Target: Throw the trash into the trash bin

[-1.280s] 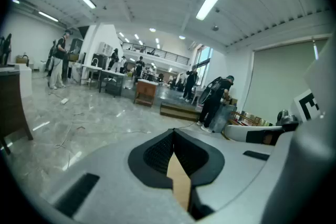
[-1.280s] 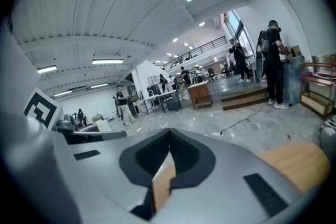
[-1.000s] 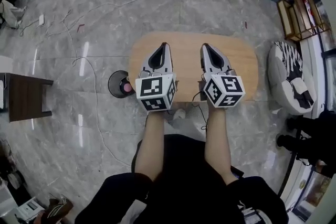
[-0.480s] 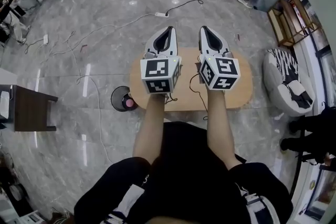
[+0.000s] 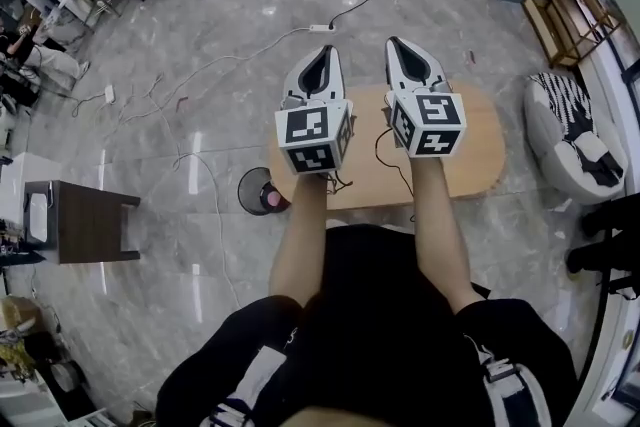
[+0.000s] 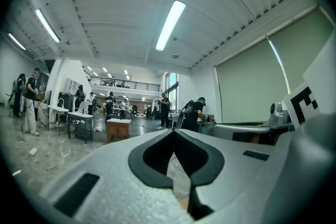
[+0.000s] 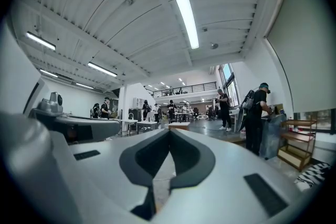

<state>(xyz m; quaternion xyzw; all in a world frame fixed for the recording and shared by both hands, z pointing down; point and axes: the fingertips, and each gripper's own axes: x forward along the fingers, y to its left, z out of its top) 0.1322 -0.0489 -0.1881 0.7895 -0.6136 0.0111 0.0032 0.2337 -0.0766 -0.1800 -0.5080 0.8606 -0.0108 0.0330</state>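
Note:
A small black round trash bin (image 5: 257, 191) stands on the floor just left of the oval wooden table (image 5: 478, 165), with something pink (image 5: 271, 200) inside it. I see no loose trash on the table. Both grippers are held side by side, level, above the table's far part. My left gripper (image 5: 328, 51) is shut and empty; in the left gripper view (image 6: 173, 131) its tips meet with only the room beyond. My right gripper (image 5: 392, 43) is shut and empty too, its tips (image 7: 169, 129) closed on nothing.
A dark side table (image 5: 88, 226) stands at the left. Cables and a power strip (image 5: 320, 28) lie on the marble floor beyond the table. A striped pouf (image 5: 572, 137) and a wooden rack (image 5: 563, 10) are at the right. People stand far off.
Both grippers have risen together and now point out level over the table's far edge. Their jaws stayed shut and nothing was picked up.

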